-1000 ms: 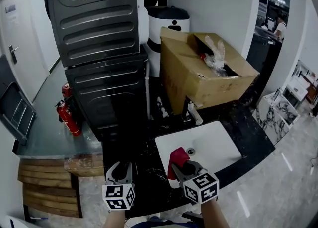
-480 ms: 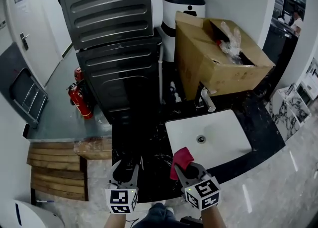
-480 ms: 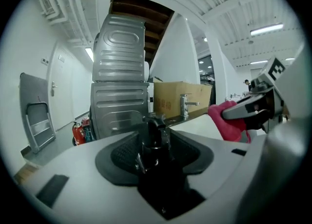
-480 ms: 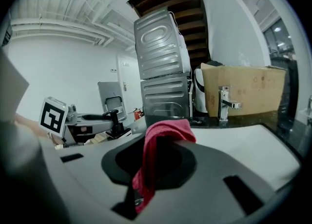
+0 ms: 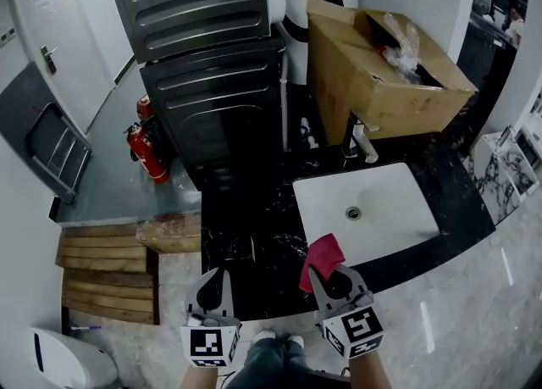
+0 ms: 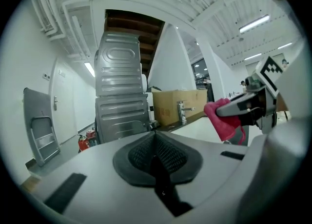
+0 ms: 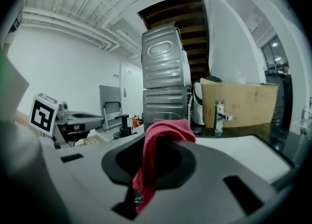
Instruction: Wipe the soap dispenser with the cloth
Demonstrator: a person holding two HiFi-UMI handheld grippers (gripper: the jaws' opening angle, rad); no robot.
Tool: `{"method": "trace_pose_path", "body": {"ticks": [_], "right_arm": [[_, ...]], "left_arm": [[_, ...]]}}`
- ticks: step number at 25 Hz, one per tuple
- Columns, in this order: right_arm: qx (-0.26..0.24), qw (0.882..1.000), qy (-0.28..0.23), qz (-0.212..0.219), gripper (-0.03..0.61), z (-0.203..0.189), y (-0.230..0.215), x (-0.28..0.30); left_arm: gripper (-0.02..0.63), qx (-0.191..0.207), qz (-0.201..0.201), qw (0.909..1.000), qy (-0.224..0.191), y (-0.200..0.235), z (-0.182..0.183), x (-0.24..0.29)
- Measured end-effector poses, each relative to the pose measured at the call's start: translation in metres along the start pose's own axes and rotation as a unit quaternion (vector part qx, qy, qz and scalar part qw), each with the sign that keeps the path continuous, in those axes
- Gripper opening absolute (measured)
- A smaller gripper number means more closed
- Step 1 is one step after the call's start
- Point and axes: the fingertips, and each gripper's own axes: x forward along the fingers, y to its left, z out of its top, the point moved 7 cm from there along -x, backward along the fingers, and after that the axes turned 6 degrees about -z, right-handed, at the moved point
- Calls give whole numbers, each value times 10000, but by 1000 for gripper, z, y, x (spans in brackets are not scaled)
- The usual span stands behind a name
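Both arms are held low and close to the body, side by side, each claw pointing forward over the near edge of the black counter (image 5: pixel 254 209) and tipped only slightly downward. The left claw (image 5: pixel 215 277) sits left of the white sink (image 5: pixel 394 230); its jaws have just closed and are now pressed together with nothing between them, the ribbed pads meeting along one dark seam. The right claw (image 5: pixel 327 275) hovers by the near left corner of the sink, its marker cube toward the person, and it pinches the red cloth (image 5: pixel 323 254), which bunches above the jaw tips and hangs down in a fold between them. In the right gripper view a black pump-topped soap dispenser (image 7: pixel 122 122) stands on the counter left of the sink, ahead of the left claw and apart from the cloth. Beyond the sink are a chrome faucet (image 5: pixel 360 141) and a cardboard box (image 5: pixel 373 82), with stacked grey machines (image 5: pixel 212 82) to their left
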Motion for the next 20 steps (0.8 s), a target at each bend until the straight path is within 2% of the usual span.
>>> {"method": "trace_pose_path", "body": {"ticks": [6,12,20], "right_arm": [[-376,9990,-196,-127,48,15,15,-14],[-715,9954,-446,-464,48,37,37,-40],[-908,9900,-648,-858,48,49,84,-78]], "left_arm": [[14,-17,-1,9990,-452,5,22,-10],[14,-17,-133,9959,-897,13,39,-30],[15,235,-325,9905,-1312,21,51,-83]]}}
